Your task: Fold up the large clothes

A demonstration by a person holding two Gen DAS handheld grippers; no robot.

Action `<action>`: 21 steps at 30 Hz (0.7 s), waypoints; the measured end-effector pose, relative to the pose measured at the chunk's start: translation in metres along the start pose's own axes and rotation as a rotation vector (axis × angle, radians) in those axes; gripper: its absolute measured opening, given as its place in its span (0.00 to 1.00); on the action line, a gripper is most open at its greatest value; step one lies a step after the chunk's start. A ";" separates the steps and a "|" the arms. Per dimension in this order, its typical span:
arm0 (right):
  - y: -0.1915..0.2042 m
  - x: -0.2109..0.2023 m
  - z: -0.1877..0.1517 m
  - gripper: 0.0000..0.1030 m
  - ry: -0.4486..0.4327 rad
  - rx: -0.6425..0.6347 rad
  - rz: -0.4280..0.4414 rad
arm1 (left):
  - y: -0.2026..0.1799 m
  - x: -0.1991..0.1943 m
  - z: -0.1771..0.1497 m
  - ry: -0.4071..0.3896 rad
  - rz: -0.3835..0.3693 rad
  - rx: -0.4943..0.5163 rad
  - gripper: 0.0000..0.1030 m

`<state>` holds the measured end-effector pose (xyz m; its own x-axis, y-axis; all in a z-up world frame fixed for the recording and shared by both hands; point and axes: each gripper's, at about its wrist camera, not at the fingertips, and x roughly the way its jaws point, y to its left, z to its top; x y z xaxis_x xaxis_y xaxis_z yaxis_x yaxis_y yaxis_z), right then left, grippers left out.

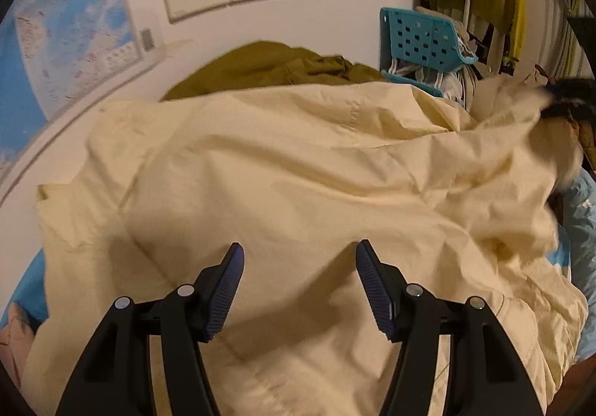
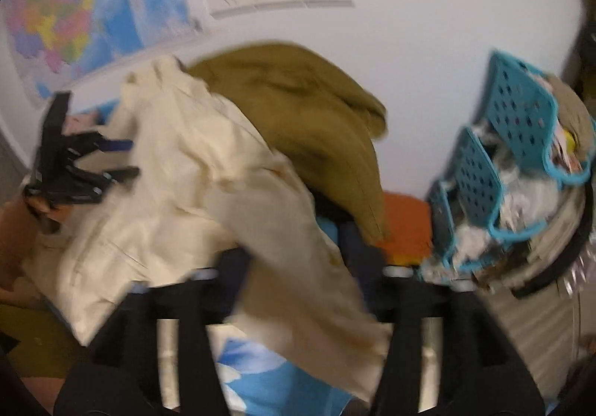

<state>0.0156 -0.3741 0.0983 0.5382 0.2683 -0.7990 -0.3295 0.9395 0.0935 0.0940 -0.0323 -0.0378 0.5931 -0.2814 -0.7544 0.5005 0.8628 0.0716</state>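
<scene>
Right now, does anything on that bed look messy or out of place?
Yes. The cream garment lies crumpled instead of flat, one part draped across the right gripper. Behind it an olive garment sits in a heap against the wall.

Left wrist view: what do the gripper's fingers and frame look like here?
The left gripper has a black plastic frame of angular linkage arms, joined by round silver pivot pins. Its two fingers carry dark blue pads with fine ribbing across the inner faces, tapering to narrow tips. No cables or printed markings show. In the right wrist view it appears as the same black, spider-like frame with blue tips.
</scene>
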 end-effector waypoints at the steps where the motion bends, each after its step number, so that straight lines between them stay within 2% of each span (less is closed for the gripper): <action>1: -0.004 0.002 -0.010 0.69 -0.003 0.036 0.008 | -0.002 0.002 0.000 0.006 0.000 0.002 0.58; 2: -0.010 0.003 -0.023 0.77 -0.017 0.096 0.054 | -0.003 0.005 -0.001 0.013 -0.001 0.007 0.58; 5: -0.032 -0.015 -0.061 0.84 -0.121 0.289 0.124 | -0.006 0.005 -0.002 0.012 -0.003 0.016 0.58; 7: -0.044 -0.030 -0.090 0.83 -0.193 0.430 0.233 | -0.006 0.003 -0.002 0.009 -0.007 0.012 0.58; 9: -0.041 -0.039 -0.120 0.83 -0.248 0.487 0.419 | -0.006 -0.001 0.000 -0.002 -0.014 0.010 0.58; 11: -0.028 -0.029 -0.135 0.88 -0.213 0.504 0.522 | -0.008 -0.004 0.003 -0.013 -0.021 0.012 0.58; 14: -0.007 0.015 -0.147 0.85 -0.114 0.594 0.643 | -0.015 -0.005 0.008 -0.024 -0.031 0.028 0.58; 16: -0.001 0.033 -0.145 0.84 -0.096 0.628 0.637 | -0.021 -0.007 0.011 -0.027 -0.043 0.030 0.58; 18: -0.003 0.055 -0.139 0.84 -0.116 0.719 0.697 | -0.026 -0.009 0.011 -0.032 -0.044 0.036 0.58; 19: -0.006 0.064 -0.134 0.82 -0.139 0.766 0.700 | -0.028 -0.011 0.010 -0.035 -0.041 0.041 0.58; 21: -0.011 0.069 -0.126 0.83 -0.170 0.820 0.681 | -0.029 -0.017 0.007 -0.042 -0.040 0.046 0.58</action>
<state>-0.0412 -0.3932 -0.0326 0.5596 0.7550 -0.3417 -0.0143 0.4211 0.9069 0.0740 -0.0561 -0.0225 0.5975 -0.3337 -0.7291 0.5522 0.8306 0.0723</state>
